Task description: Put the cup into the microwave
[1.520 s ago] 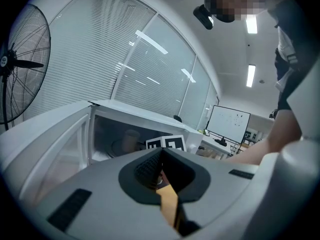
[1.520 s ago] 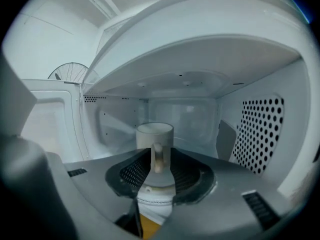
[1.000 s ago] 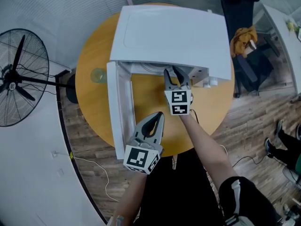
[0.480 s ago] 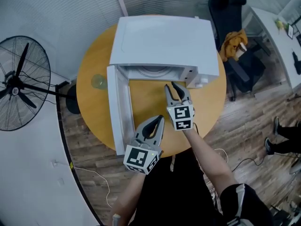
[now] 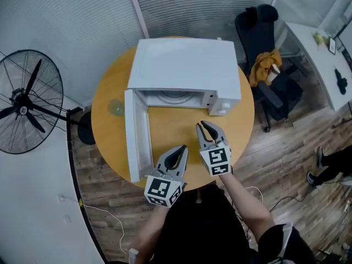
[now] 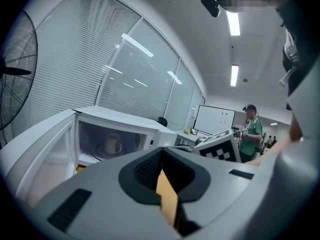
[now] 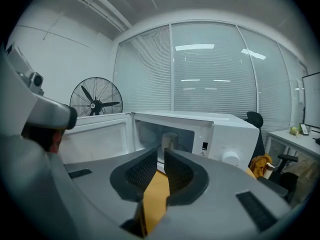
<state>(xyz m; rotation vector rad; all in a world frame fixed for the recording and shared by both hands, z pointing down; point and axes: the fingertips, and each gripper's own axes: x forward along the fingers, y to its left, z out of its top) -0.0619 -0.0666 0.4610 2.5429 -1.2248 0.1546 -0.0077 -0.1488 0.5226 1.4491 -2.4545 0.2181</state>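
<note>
- The cup (image 6: 113, 144) stands upright inside the open microwave (image 5: 184, 65), on the round plate in its cavity. In the left gripper view its handle points to the right.
- The right gripper view shows the same cup (image 7: 170, 140) deep in the cavity, straight ahead past the jaws.
- The microwave sits toward the far side of a round wooden tabletop (image 5: 176, 125). Its door (image 5: 137, 139) is swung wide open to the left in the head view.
- The left tool (image 5: 182, 148) hangs over the near edge of the tabletop, just beside the free end of the door. Its jaws are pressed together at the tips, with nothing between them.
- The right tool (image 5: 202, 125) is a little nearer the microwave, over bare wood in front of the control panel. Its jaws are closing, with only a narrow gap left and nothing in that gap.
- Both tools are well apart from the cup and touch neither the microwave nor the door.
- A small clear round thing (image 5: 115, 108) lies on the tabletop left of the door.
- A standing fan (image 5: 25, 100) is on the floor to the left, and a black office chair (image 5: 258, 32) with an orange cloth (image 5: 263, 62) stands to the right.
</note>
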